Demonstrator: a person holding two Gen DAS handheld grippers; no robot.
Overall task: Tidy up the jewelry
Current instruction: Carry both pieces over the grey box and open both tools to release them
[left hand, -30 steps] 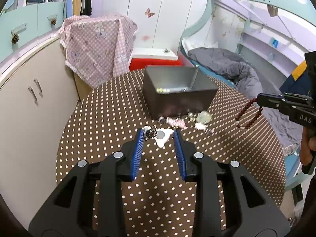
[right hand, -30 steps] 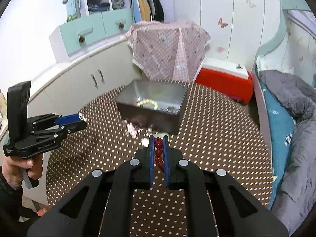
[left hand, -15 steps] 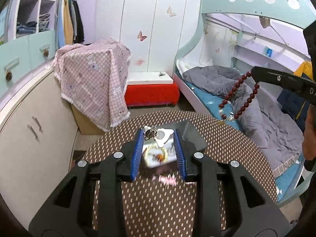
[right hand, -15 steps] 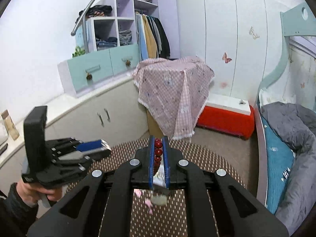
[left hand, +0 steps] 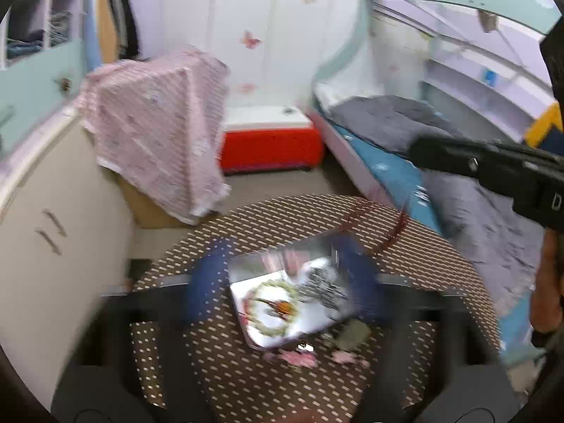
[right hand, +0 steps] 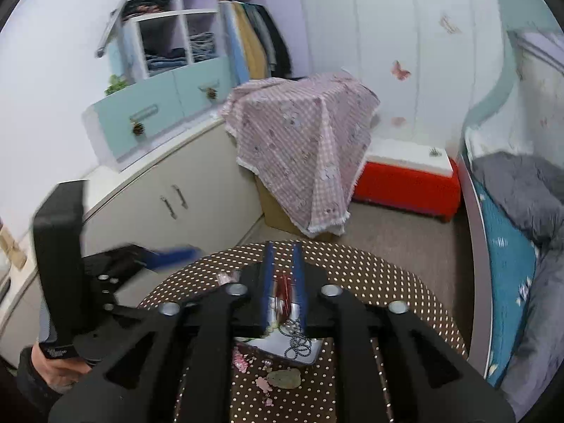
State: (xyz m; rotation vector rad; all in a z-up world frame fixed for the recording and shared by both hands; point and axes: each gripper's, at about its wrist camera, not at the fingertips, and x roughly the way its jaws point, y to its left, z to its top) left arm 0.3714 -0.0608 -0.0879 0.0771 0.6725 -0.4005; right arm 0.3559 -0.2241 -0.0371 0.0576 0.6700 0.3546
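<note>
Red beads (right hand: 282, 290) streak blurred between right claw (right hand: 282, 264) pads.

A child's bedroom in a home — a bunk bed (right hand: 511, 246) with a grey quilt (left hand: 394, 123), butterfly stickers (right hand: 400, 69) on white wardrobe doors, hanging clothes (right hand: 257, 46) beside shelves of folded jeans (right hand: 169, 60) — plus a red storage box (right hand: 405, 183) and a round polka-dot surface (right hand: 370, 275).
</note>
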